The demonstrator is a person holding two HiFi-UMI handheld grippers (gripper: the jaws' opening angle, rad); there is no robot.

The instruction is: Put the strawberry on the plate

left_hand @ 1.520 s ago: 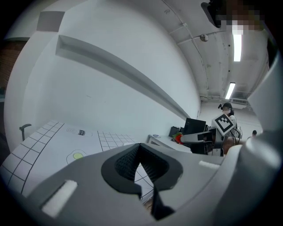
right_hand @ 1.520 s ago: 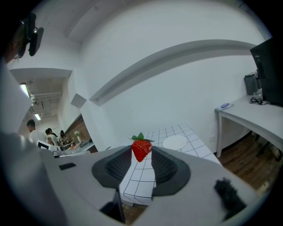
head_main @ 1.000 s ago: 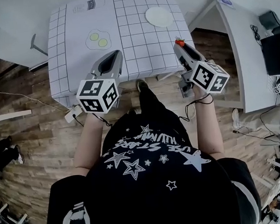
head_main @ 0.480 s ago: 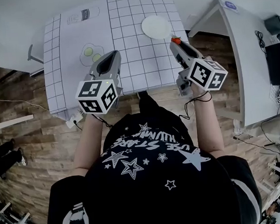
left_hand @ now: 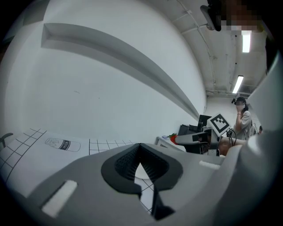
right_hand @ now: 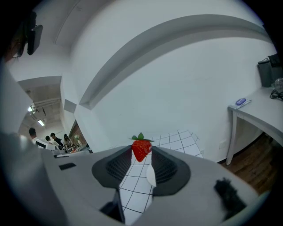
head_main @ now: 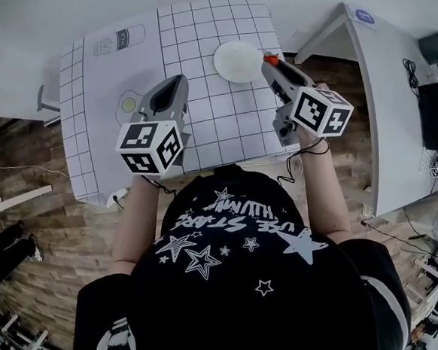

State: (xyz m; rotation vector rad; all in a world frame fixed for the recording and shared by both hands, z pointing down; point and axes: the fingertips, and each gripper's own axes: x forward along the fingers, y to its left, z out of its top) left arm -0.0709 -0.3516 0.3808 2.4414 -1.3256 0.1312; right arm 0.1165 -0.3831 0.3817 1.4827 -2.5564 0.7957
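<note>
On the far part of the gridded white mat [head_main: 221, 110] that covers the table [head_main: 75, 191] lies a round white plate [head_main: 236, 62], and its face shows plain white from rim to rim. The strawberry [head_main: 268, 56] is not on it: it is pinched between the jaws of the right gripper [head_main: 272, 62], at the plate's right edge as the head view has it. Whether the fruit hangs over the rim or just beside it cannot be told. In the right gripper view the strawberry [right_hand: 141, 150] sits at the very tips, red body between the ribbed pads [right_hand: 118, 165] and green leaves up. Of the plate [right_hand: 150, 175] only a pale sliver shows in the gap below. The left gripper [head_main: 174, 80] hangs over the mat to the left of the plate, well apart from the other tool. Its own view shows the left gripper [left_hand: 140, 145] with its jaws pressed together at the tips and nothing between them. A small white patch shows through the slit behind them, too little to name. That tool covers most of a fried-egg print [head_main: 127, 105] on the mat, leaving one yolk and a bit of outline. A milk-bottle print [head_main: 120, 41] lies farther back. The mat's near edge is cut off by the person's dark star-printed shirt [head_main: 242, 282]. From the left gripper view the right gripper [left_hand: 194, 138] and its marker cube [left_hand: 219, 124] appear small at the right.
</note>
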